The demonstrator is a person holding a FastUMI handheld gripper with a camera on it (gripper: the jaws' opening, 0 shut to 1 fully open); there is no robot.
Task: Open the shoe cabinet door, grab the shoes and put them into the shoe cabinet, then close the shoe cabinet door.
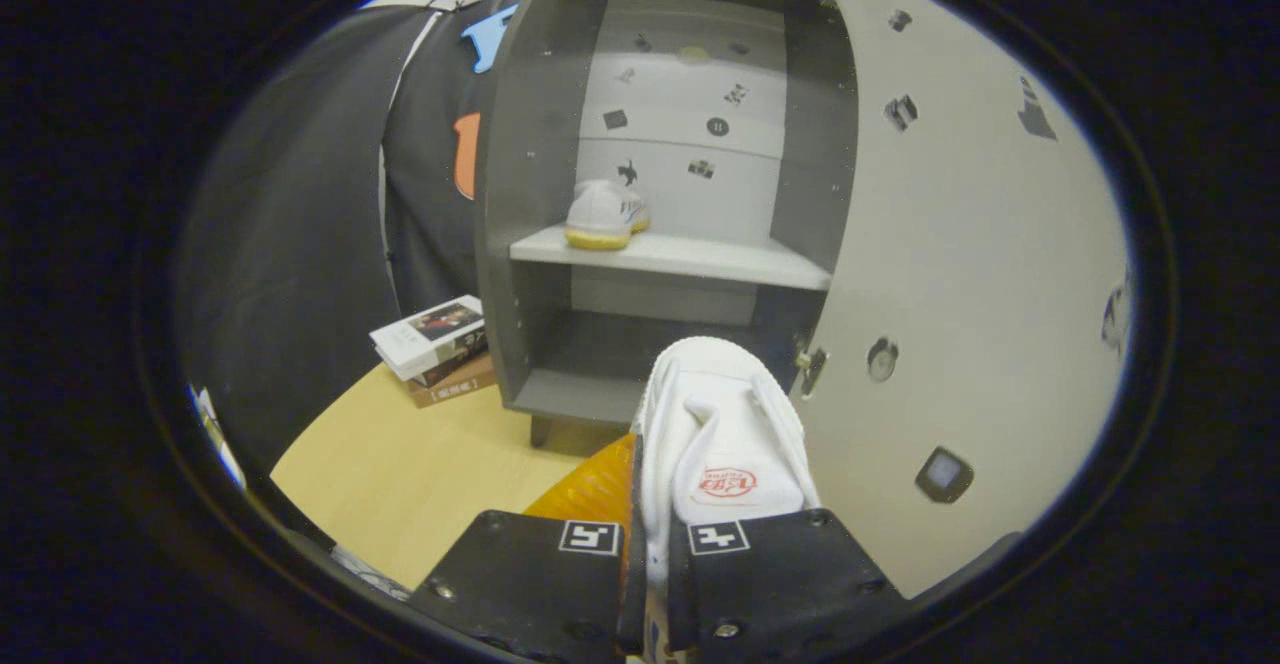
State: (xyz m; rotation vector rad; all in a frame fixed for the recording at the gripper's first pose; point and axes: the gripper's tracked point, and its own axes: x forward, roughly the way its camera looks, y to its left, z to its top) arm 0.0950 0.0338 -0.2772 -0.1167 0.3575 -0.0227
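One white shoe (720, 434) clamped in the nearly closed gripper (655, 544) — pointing toward the open cabinet (530, 244).

A staged booth set up to mimic a household entryway, rather than a lived-in home. Black cloth (290, 194) hangs as the wall behind a pale wooden surface (400, 464), on which a small grey shoe cabinet (530, 194) stands with its pale door (980, 274) swung open. Printed marker stickers (900, 111) dot the door and the cabinet's back panel, hinting at a recording or test setup. A white shoe (605, 214) sits on the shelf (670, 256); what appear to be stacked books (435, 349) lie beside the cabinet.
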